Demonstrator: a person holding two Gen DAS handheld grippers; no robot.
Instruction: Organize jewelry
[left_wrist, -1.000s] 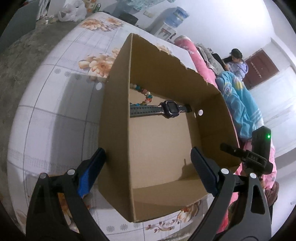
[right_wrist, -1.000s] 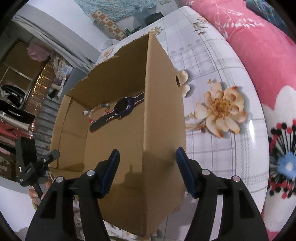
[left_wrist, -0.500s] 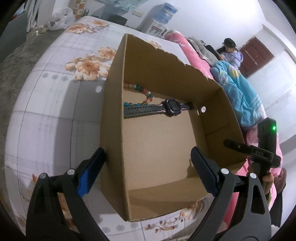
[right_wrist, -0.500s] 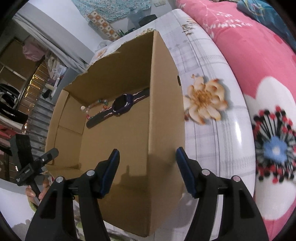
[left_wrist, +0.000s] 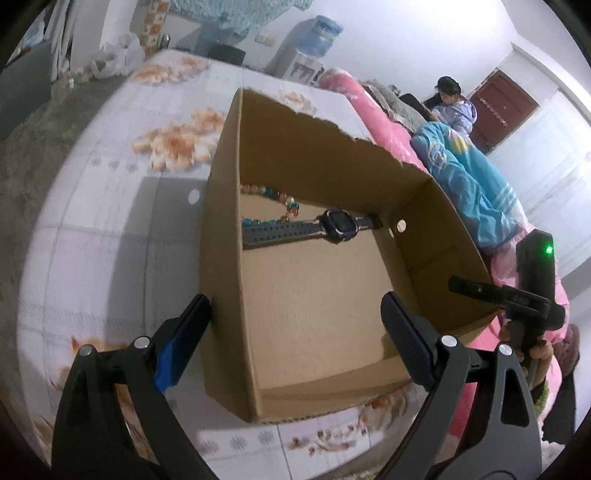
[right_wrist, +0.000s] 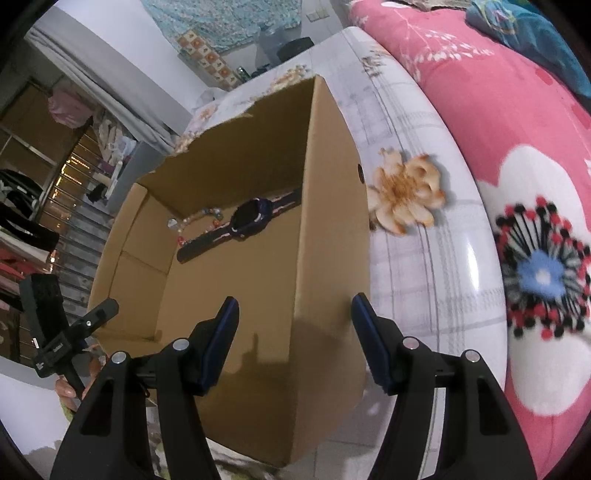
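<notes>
Both views had shifted slightly across the cardboard box (left_wrist: 325, 295). The left gripper (left_wrist: 295, 339) and right gripper (right_wrist: 295, 343) stood wide open, holding nothing (each straddling a box wall). Watch (left_wrist: 338, 229) and bead bracelet (left_wrist: 273, 201) lay inside, toward 12 o'clock. Placement looked finished; next probably required withdrawing.

White walls (left_wrist: 406, 40) enclose the room, with a dark red door (left_wrist: 502, 107) at the far right and a water dispenser (left_wrist: 314, 44) against the back wall. A flower-printed white cloth (left_wrist: 110, 229) covers the surface beside a pink floral quilt (right_wrist: 517, 122) and a blue blanket (left_wrist: 465, 184). A seated person (left_wrist: 452, 107) is near the door.
</notes>
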